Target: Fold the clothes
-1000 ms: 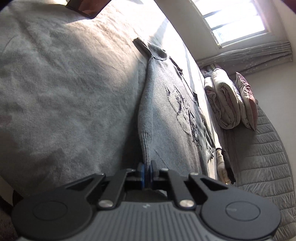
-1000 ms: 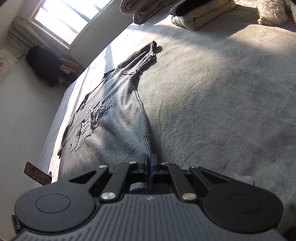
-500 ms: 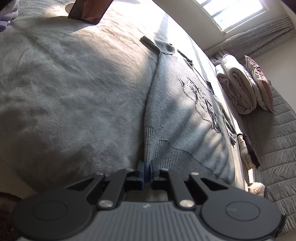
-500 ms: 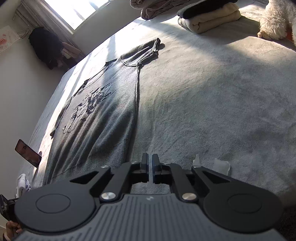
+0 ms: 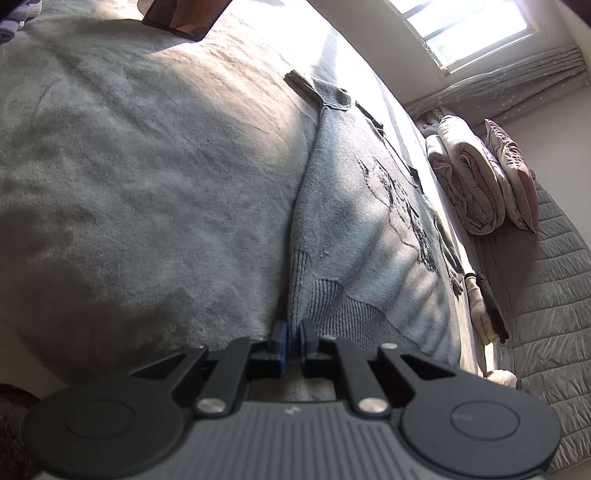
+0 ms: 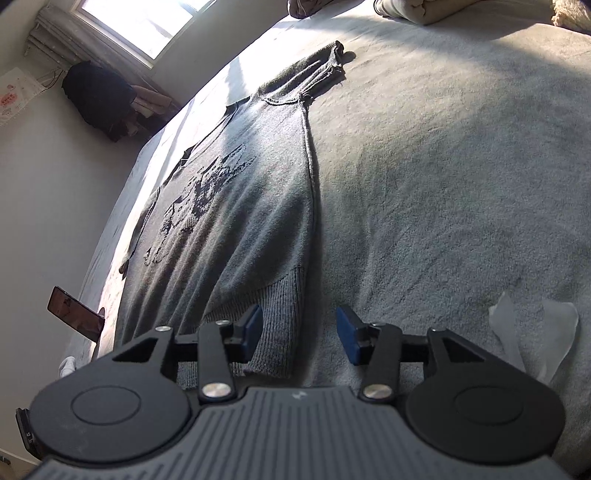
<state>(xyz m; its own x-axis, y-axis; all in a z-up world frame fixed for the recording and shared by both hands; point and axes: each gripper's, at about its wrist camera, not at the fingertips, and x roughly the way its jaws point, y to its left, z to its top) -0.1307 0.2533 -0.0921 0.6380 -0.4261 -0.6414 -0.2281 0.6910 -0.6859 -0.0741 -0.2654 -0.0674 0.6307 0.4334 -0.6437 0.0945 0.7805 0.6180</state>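
The grey sweater is lying flat on the bed. It looks soft and floppy, so the ribbed bottom corners are good spots to grab. The left hand-held gripper is pinching one corner (jaws nearly touching). The right hand-held gripper is opening, with the hem lying loose between its jaws.

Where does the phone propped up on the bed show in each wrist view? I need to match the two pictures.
Left wrist: phone at the top edge, left of centre, beyond the sweater.
Right wrist: phone at the lower left, left of the sweater's ribbed hem.
Shared landmark: the dark graphic on the sweater's chest.
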